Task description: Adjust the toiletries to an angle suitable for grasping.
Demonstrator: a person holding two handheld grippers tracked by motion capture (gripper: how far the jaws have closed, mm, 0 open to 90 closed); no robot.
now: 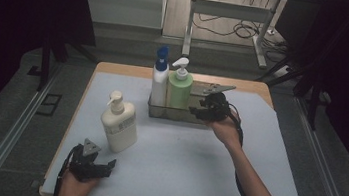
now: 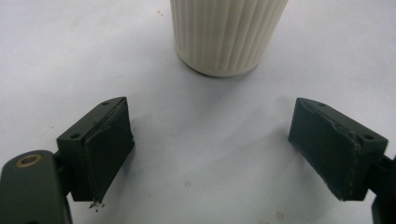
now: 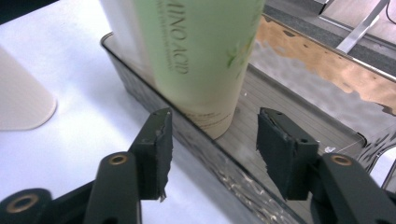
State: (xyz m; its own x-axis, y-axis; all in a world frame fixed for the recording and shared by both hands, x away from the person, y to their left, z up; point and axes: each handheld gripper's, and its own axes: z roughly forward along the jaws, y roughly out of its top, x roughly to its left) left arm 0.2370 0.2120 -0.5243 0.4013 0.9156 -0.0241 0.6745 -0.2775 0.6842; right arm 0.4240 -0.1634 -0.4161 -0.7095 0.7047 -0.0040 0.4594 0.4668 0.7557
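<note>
Right claw (image 3: pixel 212 154) hangs part-open, nothing between its jaws, just short of the green bottle (image 3: pixel 201 56) standing in the metal tray (image 3: pixel 280 98). Smooth plastic, probably slippery; grip its straight body low down.

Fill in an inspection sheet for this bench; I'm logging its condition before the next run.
Surface: pale mat on a wooden table, small specks.
Job's things: green pump bottle and blue-capped bottle upright in the clear tray; cream pump bottle upright on the mat, outside the tray.
Clutter: nothing seen.
Grippers: left gripper open, short of the cream bottle; right gripper open at the tray's wall, nothing between the pads.
Cables: one trails from each gripper; loose cables on the floor beyond.
Surroundings: dark curtains, metal frame legs.
</note>
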